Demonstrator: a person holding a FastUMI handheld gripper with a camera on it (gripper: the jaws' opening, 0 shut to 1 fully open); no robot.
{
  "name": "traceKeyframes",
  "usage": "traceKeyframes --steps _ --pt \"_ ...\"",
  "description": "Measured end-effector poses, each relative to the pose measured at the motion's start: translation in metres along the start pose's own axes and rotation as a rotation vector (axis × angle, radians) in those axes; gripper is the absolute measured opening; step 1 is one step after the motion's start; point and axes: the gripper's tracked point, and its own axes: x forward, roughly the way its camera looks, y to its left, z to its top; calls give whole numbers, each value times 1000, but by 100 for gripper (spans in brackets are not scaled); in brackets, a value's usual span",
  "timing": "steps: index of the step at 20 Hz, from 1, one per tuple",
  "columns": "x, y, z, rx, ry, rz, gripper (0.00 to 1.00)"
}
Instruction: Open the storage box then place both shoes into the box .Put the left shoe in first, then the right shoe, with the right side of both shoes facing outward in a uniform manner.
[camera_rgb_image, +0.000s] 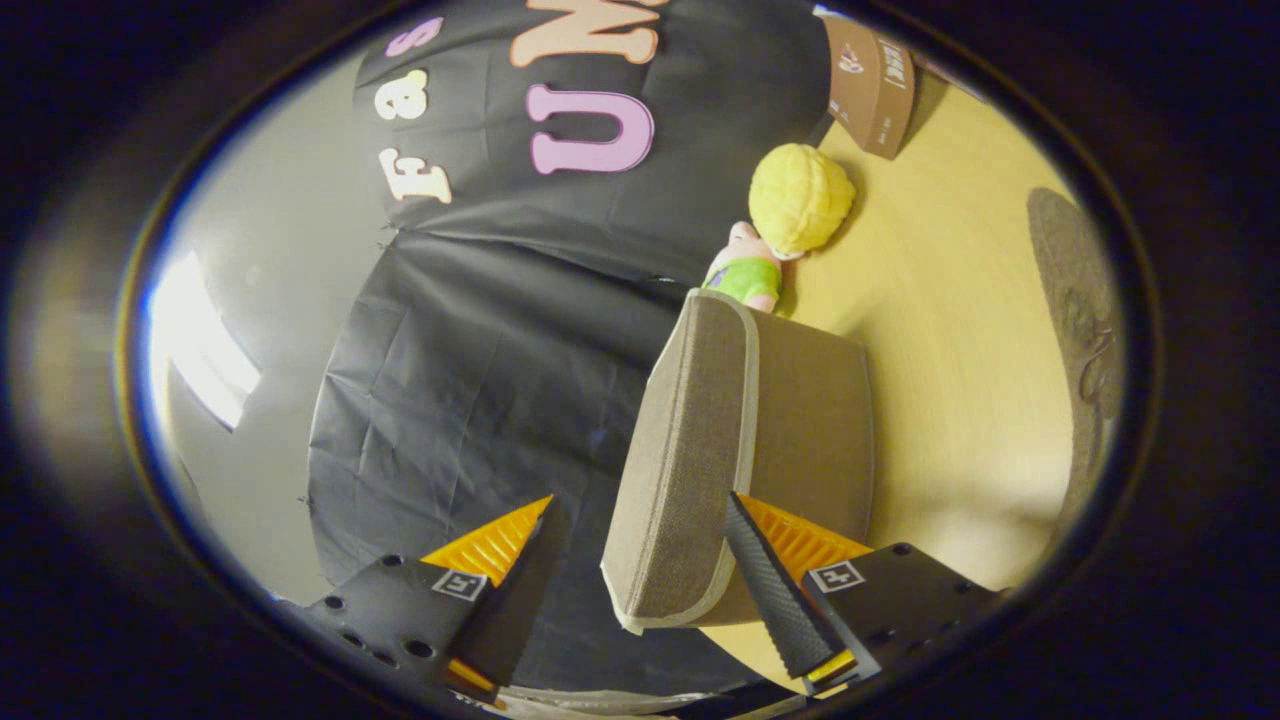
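The view is rolled on its side, so the wooden table (950, 330) stands to the right of the fingers. A grey-brown fabric storage box (810, 430) with pale trim sits just ahead of the fingers. Its lid panel (680, 450) reaches in between them. My gripper (640, 500) is open. One finger (775, 590) lies against the box side of the panel. The other finger (500, 545) stands apart from the panel with a gap. A dark grey, shoe-like shape (1085, 300) lies on the table beyond the box; its details are hard to make out.
A plush toy (790, 215) with a yellow head and green top lies behind the box against the black cloth wall. A brown carton (870, 80) stands further back on the table. A bright light strip (200, 340) shows on the grey surface beyond the cloth.
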Motion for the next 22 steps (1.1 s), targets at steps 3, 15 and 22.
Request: traceKeyframes --steps 3,15,22 --pt "5 -11 -1 63 14 18 100" --pt "6 -2 -2 218 52 159 96" --pt "-6 46 0 211 51 233 61"
